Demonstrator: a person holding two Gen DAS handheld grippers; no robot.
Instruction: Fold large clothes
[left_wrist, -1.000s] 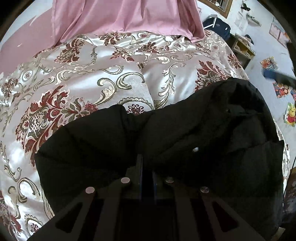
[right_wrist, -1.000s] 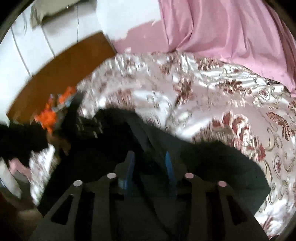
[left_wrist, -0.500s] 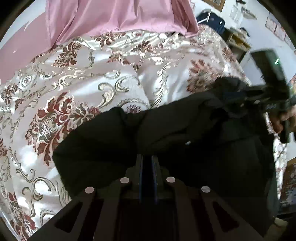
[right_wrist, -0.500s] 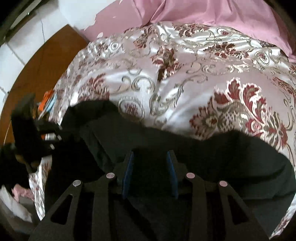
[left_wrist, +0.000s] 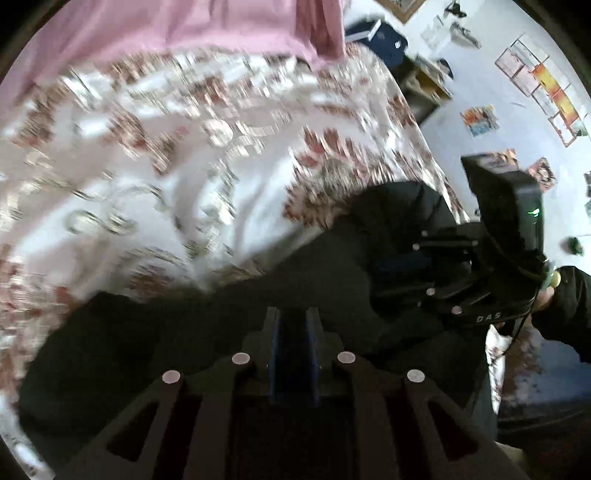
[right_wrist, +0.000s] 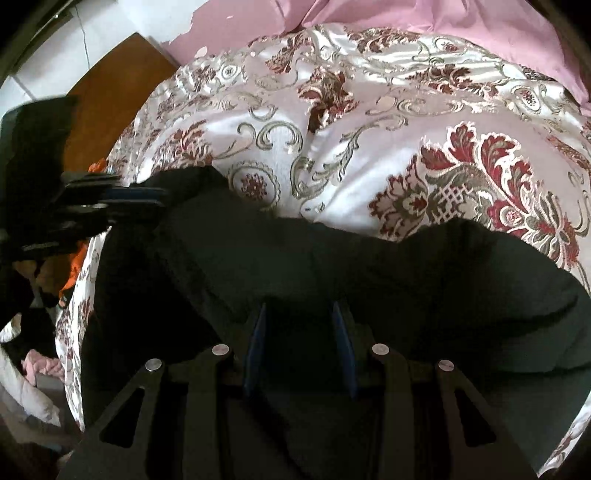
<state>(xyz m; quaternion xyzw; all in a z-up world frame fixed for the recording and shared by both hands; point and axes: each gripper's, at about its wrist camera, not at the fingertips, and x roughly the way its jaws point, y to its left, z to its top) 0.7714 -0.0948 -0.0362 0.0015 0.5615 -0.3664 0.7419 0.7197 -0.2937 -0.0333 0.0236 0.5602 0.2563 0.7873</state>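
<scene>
A large black padded jacket (right_wrist: 369, 273) lies on a bed with a floral satin cover (right_wrist: 369, 147); it also shows in the left wrist view (left_wrist: 184, 325). My left gripper (left_wrist: 293, 317) has its blue-padded fingers close together with black fabric between them, at the jacket's near edge. My right gripper (right_wrist: 301, 314) is over the jacket with its jaws apart and dark fabric in the gap. In the left wrist view the right gripper (left_wrist: 399, 262) reaches onto the jacket from the right. In the right wrist view the left gripper (right_wrist: 155, 195) touches the jacket's left corner.
A pink sheet (right_wrist: 461, 26) lies at the head of the bed. A wooden floor (right_wrist: 107, 96) and loose clothes (right_wrist: 74, 273) are left of the bed. A small shelf (left_wrist: 424, 81) and posters on the wall (left_wrist: 546, 88) are to the right.
The left wrist view has swung fast and blurred; the left gripper's fingers have parted a little. The right gripper has moved in over the jacket and the left gripper looms larger in its view.
</scene>
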